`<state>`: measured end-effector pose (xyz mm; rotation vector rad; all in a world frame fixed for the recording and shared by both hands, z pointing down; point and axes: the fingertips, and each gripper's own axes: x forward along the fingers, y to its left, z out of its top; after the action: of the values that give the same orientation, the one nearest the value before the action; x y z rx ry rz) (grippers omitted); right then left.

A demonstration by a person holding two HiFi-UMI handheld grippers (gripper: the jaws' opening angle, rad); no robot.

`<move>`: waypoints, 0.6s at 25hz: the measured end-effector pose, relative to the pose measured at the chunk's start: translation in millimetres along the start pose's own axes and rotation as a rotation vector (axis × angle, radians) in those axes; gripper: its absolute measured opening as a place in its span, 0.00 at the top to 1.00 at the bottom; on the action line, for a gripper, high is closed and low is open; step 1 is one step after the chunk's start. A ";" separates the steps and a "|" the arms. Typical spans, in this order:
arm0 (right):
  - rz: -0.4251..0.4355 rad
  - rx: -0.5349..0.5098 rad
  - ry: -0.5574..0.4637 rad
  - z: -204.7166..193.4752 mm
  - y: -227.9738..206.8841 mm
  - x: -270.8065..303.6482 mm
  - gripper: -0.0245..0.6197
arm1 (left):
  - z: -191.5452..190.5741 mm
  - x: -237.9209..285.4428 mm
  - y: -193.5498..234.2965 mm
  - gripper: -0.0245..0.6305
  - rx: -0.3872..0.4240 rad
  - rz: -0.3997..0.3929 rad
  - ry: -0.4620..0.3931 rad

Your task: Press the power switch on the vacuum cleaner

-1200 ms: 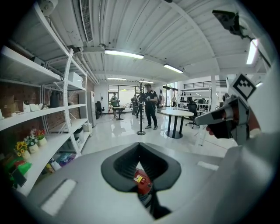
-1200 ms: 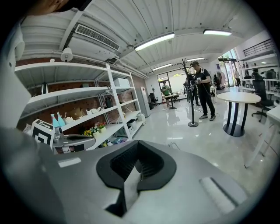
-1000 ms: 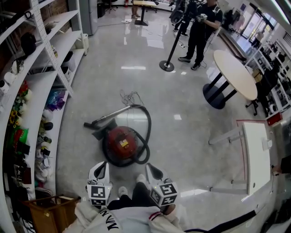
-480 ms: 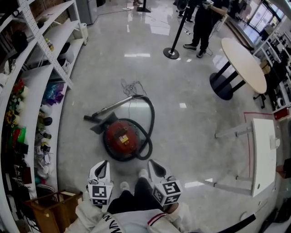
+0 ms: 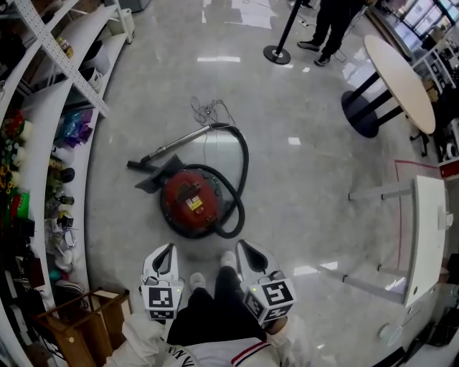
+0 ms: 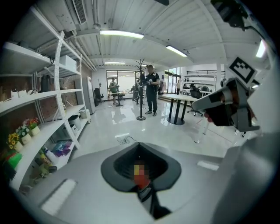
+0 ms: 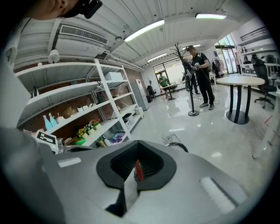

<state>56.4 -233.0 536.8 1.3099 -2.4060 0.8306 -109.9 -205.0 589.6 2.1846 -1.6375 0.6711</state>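
Note:
The red round vacuum cleaner [image 5: 189,201] lies on the grey floor, with a yellow label on its top. Its black hose [image 5: 239,179] loops round its right side to the wand and floor nozzle [image 5: 148,173]. The power cord [image 5: 207,110] lies bunched beyond it. My left gripper [image 5: 166,252] and right gripper [image 5: 244,249] hang side by side just short of the vacuum, both shut with nothing held and apart from it. In the right gripper view a red sliver of the vacuum cleaner [image 7: 138,170] shows through the gap between the jaws.
White shelves [image 5: 50,107] full of small goods run along the left. A wooden crate [image 5: 80,324] stands at the lower left. A round table [image 5: 399,72] and a white table [image 5: 432,229] stand on the right. A stanchion base [image 5: 276,54] and a standing person [image 5: 337,21] are at the far end.
The head view has moved forward and tipped down, so the vacuum cleaner sits nearer my grippers. Both grippers stay shut and side by side.

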 end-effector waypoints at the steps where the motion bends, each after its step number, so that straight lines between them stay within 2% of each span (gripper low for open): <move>1: 0.001 0.004 0.003 -2.4 -1.2 2.8 0.96 | -3.4 4.4 -1.0 0.96 -0.001 0.000 0.004; 15: -0.013 0.027 0.076 -52.9 -40.8 42.7 0.96 | -60.3 61.5 -10.0 0.96 -0.013 -0.004 0.079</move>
<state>65.4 -247.1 614.3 1.2784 -2.3336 0.8960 -96.6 -220.0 674.0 2.1234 -1.5935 0.7343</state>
